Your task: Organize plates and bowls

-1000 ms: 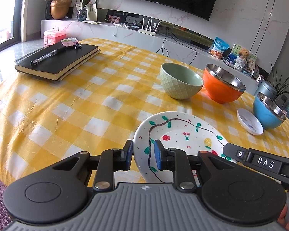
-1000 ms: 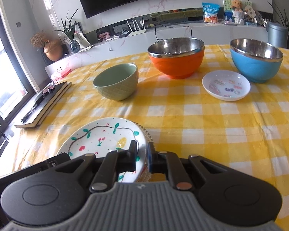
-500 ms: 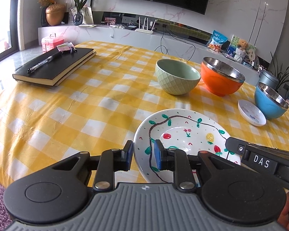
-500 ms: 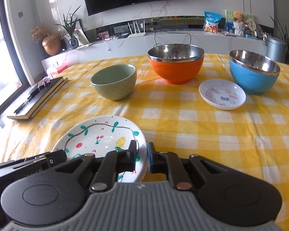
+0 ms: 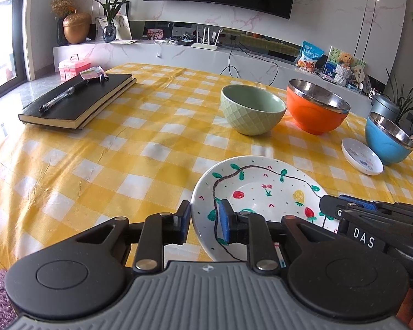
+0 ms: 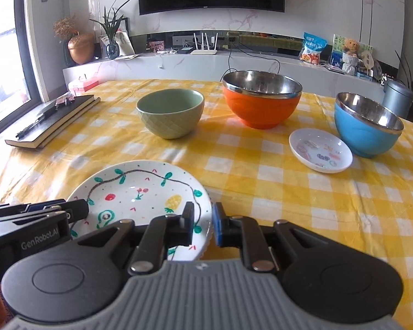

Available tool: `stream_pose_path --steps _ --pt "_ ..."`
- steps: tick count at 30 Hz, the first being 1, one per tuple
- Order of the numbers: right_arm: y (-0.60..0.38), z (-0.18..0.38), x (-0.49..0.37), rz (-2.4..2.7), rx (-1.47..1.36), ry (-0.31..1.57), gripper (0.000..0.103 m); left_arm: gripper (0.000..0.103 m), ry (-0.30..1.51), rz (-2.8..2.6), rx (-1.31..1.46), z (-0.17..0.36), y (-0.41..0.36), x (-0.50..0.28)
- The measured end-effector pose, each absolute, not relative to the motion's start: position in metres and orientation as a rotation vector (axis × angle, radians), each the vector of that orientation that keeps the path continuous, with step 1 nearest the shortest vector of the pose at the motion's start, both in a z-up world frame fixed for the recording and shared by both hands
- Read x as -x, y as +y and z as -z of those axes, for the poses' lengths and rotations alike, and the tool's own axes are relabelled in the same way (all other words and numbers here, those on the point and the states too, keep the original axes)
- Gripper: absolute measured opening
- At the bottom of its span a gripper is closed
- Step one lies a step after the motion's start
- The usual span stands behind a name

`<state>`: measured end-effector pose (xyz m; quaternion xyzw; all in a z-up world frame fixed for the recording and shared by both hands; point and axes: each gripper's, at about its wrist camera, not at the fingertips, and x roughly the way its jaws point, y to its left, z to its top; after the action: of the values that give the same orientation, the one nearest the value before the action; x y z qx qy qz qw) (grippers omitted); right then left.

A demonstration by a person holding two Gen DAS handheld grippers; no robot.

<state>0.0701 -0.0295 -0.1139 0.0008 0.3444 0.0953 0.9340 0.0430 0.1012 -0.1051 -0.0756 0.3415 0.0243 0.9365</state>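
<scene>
A white plate painted with fruit and vines [image 5: 264, 184] [image 6: 140, 189] is held near the table's front edge. My left gripper [image 5: 205, 224] is shut on its left rim. My right gripper [image 6: 202, 224] is shut on its right rim, and the plate looks lifted a little off the cloth. Farther back stand a green bowl [image 5: 252, 110] [image 6: 170, 115], an orange steel-lined bowl [image 5: 315, 107] [image 6: 261, 97] and a blue steel-lined bowl [image 5: 386, 140] [image 6: 367, 123]. A small white saucer [image 5: 362, 155] [image 6: 320, 150] lies beside the blue bowl.
The table wears a yellow checked cloth [image 5: 124, 151]. A black notebook with a pen [image 5: 77, 101] [image 6: 52, 121] lies at the far left. A pink box [image 5: 74, 64], a low marble shelf with plants, a router and snacks, and a wall TV lie beyond.
Both grippers have risen slightly and tilted level with the plate held between them; the view shows more of the far wall. The bowls and saucer have not moved.
</scene>
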Motion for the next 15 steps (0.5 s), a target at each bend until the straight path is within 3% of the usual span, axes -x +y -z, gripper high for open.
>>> stream_pose_path --steps 3,8,15 --pt "-0.033 0.112 -0.068 -0.2 -0.023 0.69 0.017 0.03 0.697 -0.05 0.177 0.104 0.104 -0.042" --pt "-0.044 0.101 -0.062 -0.217 -0.071 0.642 0.033 0.039 0.665 -0.06 0.181 0.095 0.104 -0.035" --pt "-0.075 0.088 -0.055 -0.16 -0.119 0.603 0.034 0.043 0.635 -0.016 0.16 0.071 0.078 -0.039"
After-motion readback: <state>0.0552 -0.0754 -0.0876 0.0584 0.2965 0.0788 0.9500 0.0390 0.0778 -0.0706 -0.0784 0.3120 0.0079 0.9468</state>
